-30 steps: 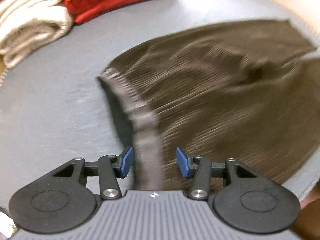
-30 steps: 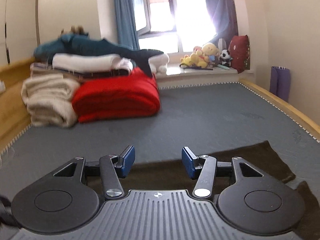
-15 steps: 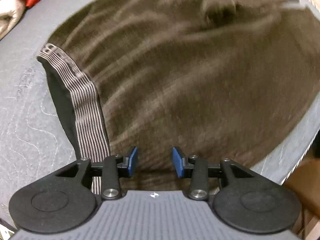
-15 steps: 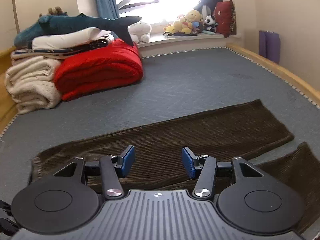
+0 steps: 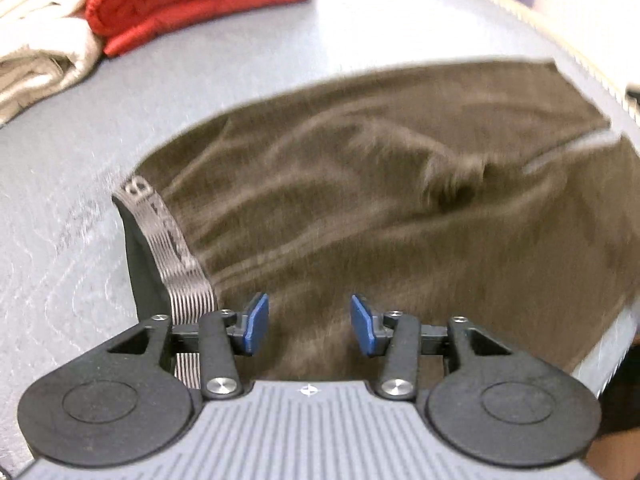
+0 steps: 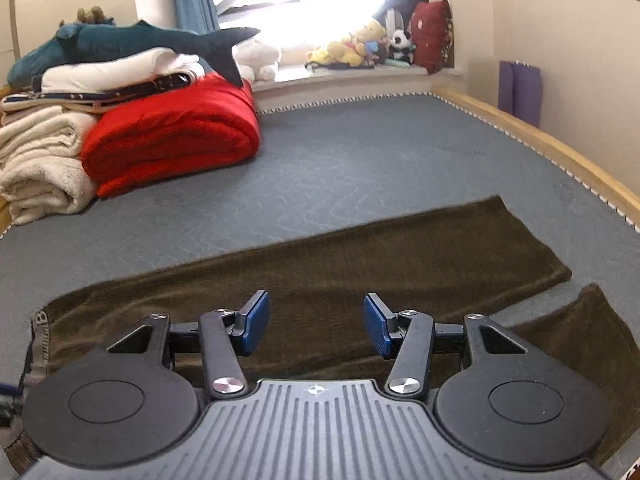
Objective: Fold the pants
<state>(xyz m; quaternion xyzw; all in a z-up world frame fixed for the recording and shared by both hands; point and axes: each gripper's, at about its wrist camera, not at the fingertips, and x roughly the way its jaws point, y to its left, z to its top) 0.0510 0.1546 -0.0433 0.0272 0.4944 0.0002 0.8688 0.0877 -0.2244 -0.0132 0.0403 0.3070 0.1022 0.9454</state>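
Left wrist view is blurring: my left gripper (image 5: 306,326) is hovering over the brown ribbed corduroy pants (image 5: 380,216), its jaws opening with no cloth pinched between the blue pads. The striped elastic waistband (image 5: 176,256) is showing lettering, only a "B" readable. My right gripper (image 6: 316,326) is sitting with jaws apart, empty, above the pants lying flat on the grey quilted mattress (image 6: 340,168), both legs spreading right, the near one cut off. A folded red blanket (image 6: 172,136) and cream towels (image 6: 40,160) are stacked far left.
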